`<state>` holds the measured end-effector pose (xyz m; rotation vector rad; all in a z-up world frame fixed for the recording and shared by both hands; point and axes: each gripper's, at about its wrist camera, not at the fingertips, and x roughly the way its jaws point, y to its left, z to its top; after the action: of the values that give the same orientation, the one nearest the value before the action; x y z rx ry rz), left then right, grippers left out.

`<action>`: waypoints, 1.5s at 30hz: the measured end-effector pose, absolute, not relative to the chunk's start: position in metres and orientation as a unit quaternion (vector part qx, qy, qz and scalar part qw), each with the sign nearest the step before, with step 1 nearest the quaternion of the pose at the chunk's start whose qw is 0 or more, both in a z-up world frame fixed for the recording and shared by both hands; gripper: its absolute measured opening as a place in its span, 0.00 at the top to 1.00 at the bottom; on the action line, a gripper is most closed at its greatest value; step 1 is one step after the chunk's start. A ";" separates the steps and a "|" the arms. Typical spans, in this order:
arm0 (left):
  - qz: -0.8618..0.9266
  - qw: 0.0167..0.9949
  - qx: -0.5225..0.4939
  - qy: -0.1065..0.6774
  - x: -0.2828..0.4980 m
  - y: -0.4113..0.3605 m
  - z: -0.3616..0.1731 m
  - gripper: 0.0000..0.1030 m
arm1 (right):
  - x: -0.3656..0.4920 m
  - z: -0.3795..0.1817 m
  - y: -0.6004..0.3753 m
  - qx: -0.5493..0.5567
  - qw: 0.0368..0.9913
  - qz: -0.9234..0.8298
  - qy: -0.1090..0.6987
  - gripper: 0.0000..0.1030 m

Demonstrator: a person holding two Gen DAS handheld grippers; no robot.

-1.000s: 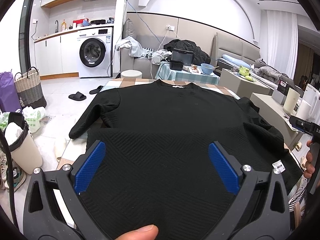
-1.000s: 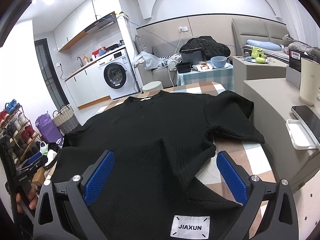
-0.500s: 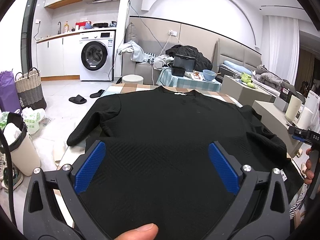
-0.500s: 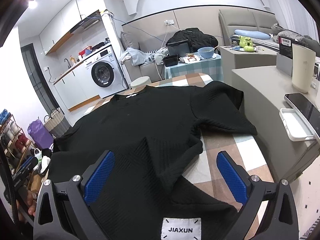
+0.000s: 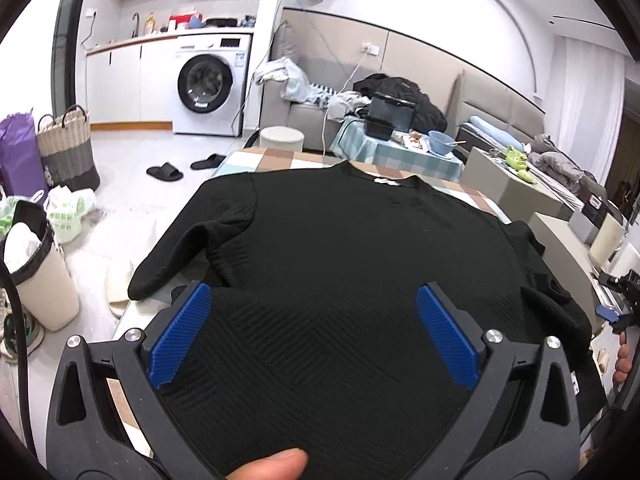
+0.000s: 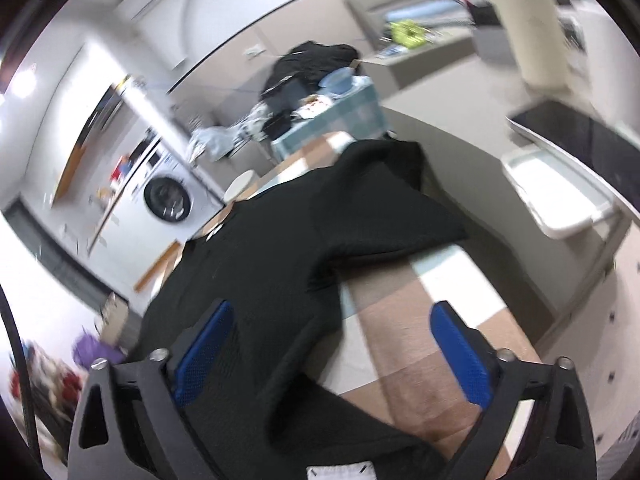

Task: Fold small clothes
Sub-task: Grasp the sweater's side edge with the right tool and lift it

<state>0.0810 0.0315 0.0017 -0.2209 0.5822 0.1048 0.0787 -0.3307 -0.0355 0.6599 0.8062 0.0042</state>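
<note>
The left gripper [image 5: 312, 328] hangs released over the near hem of the black sweater [image 5: 360, 248], blue pads wide apart. A thumb tip [image 5: 276, 465] shows at 6 o'clock. The right gripper [image 6: 332, 356] – jaws spread but just narrowing – straddles the sweater's side edge without pinching it. The sweater lies flat on the checkered table [image 6: 420, 312], collar toward 12 o'clock – the washing machine [image 5: 208, 88] stands beyond at 11.
</note>
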 end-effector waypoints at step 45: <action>0.028 0.956 -0.090 0.278 0.122 0.051 -0.013 0.12 | 0.198 -0.025 -0.332 0.284 0.901 -0.068 0.320 0.95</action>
<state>0.1222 0.0513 -0.0132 -0.1834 0.5649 0.0569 0.1976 -0.3317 -0.0245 0.5879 0.6616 -0.1408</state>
